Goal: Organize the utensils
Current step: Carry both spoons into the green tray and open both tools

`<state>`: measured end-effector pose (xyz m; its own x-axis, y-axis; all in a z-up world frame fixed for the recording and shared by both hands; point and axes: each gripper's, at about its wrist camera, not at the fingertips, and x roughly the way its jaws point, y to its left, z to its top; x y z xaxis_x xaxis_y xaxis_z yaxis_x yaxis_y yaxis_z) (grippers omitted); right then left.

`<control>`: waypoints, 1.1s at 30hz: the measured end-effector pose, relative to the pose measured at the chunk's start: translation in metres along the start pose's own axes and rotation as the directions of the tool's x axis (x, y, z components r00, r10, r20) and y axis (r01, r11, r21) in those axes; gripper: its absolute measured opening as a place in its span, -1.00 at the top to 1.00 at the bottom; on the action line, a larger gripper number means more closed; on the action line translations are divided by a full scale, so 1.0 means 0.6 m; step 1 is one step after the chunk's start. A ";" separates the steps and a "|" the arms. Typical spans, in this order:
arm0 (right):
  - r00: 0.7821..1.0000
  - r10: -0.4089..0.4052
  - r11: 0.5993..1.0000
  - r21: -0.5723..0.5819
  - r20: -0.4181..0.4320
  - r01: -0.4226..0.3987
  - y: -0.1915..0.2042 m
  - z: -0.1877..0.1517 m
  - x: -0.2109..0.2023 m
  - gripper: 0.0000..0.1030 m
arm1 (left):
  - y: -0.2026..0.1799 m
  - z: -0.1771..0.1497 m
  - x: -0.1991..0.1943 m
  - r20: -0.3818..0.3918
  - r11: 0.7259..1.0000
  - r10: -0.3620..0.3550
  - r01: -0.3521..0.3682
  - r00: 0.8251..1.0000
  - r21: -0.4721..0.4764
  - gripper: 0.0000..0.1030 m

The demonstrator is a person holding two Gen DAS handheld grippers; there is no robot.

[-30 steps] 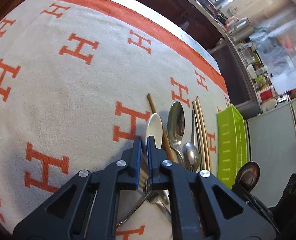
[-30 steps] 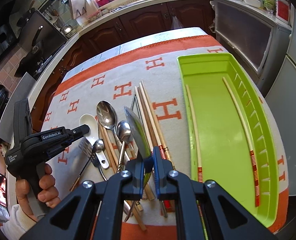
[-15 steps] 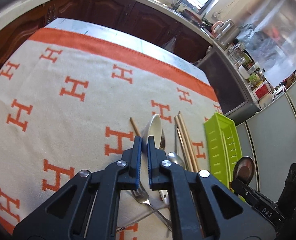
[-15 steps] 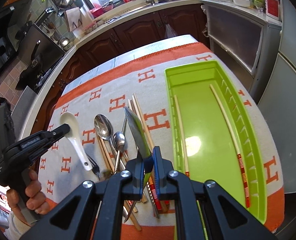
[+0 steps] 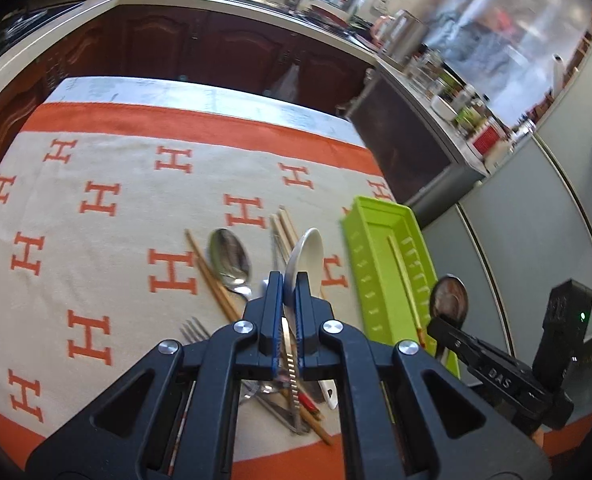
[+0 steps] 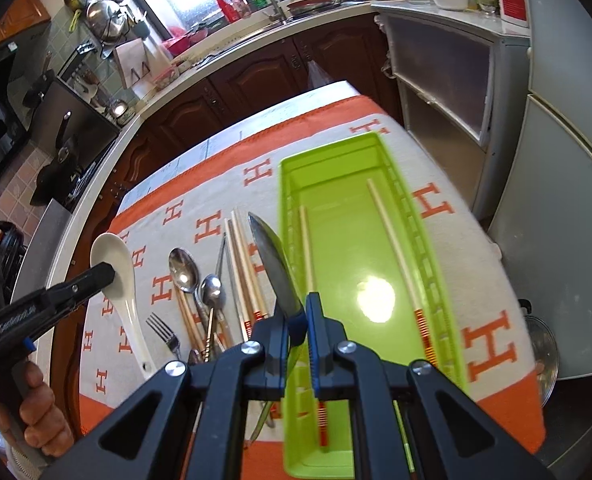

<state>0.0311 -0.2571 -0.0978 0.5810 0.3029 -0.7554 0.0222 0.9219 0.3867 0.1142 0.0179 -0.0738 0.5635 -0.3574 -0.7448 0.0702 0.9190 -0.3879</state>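
My left gripper (image 5: 289, 282) is shut on a white ceramic spoon (image 5: 308, 254) and holds it in the air above the utensil pile; it shows in the right wrist view (image 6: 119, 280) too. My right gripper (image 6: 303, 306) is shut on a metal spoon (image 6: 273, 264) held beside the left wall of the green tray (image 6: 440, 280); its bowl shows in the left wrist view (image 5: 450, 300). Two chopsticks (image 6: 396, 248) lie in the tray. Metal spoons (image 6: 183, 270), a fork (image 6: 163, 332) and chopsticks (image 6: 243, 268) lie on the cloth.
The table is covered by a cream cloth with orange H marks (image 5: 95, 200). Kitchen cabinets (image 6: 255, 76) and a counter with a sink stand behind it. A white cabinet (image 6: 444, 80) and a fridge stand to the right of the table.
My left gripper has lifted the white spoon off the cloth and carried it up and toward the tray. My right gripper has moved right with its metal spoon, up to the tray.
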 end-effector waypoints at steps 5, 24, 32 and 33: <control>1.000 -0.017 1.000 0.013 0.015 0.016 -0.031 0.011 -0.012 0.85 | -0.085 -0.003 0.011 -0.050 0.995 -0.049 0.053 0.998 0.084 0.94; 0.991 -0.029 0.999 0.033 -0.129 0.033 -0.113 -0.013 0.031 0.79 | -0.273 -0.072 0.184 -0.262 0.955 0.036 0.044 0.964 0.293 0.94; 0.987 -0.007 0.999 0.044 -0.161 0.014 -0.104 -0.022 0.039 0.53 | -0.259 -0.088 0.161 -0.201 0.945 0.088 -0.018 0.976 0.326 0.83; 0.987 -0.003 0.999 0.045 -0.158 0.010 -0.102 -0.022 0.038 0.46 | -0.254 -0.087 0.148 -0.185 0.945 0.089 -0.024 0.979 0.326 0.77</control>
<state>0.0324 -0.3033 -0.1454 0.4450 0.3345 -0.8307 0.0644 0.9133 0.4022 0.1108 -0.1625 -0.1094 0.4050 -0.2990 -0.8640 0.3214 0.9313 -0.1717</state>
